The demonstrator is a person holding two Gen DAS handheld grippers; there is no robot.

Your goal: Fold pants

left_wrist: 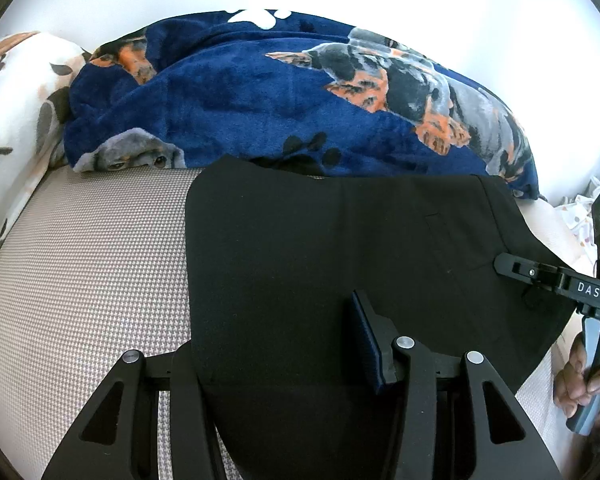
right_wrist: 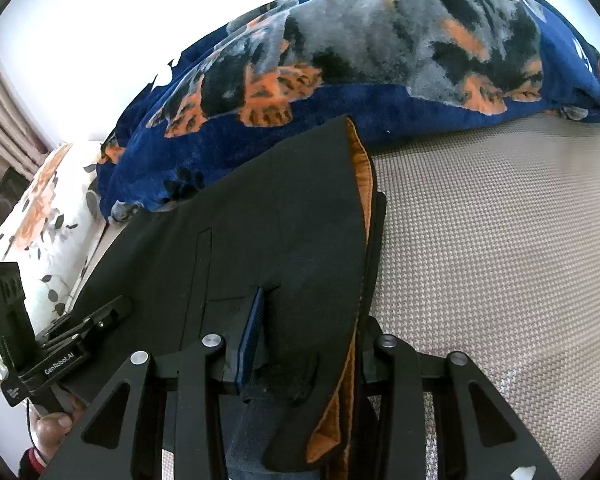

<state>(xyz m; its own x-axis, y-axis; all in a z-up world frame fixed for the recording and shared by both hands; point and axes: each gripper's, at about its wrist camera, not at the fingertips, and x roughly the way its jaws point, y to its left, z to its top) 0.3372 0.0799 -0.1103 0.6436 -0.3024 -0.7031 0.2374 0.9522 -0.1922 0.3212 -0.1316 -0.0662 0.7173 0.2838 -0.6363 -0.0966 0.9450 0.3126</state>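
Black pants (left_wrist: 320,248) lie flat on the woven bed mat, their near edge lifted into my left gripper (left_wrist: 284,320). The cloth drapes over its left finger and hides it, while the blue pad (left_wrist: 366,340) of the right finger presses on top, so the gripper is shut on the pants. In the right wrist view the pants (right_wrist: 284,208) show an orange lining (right_wrist: 362,168) along the waist edge. My right gripper (right_wrist: 312,308) is shut on that end; its blue pad (right_wrist: 252,336) bears on the fabric and its other finger is hidden behind the cloth.
A navy fleece blanket with dog prints (left_wrist: 260,92) is heaped along the far side. A white floral pillow (left_wrist: 16,92) lies at the left. The beige woven mat (left_wrist: 84,264) spreads left of the pants. A hand (left_wrist: 580,380) holds the right gripper's handle.
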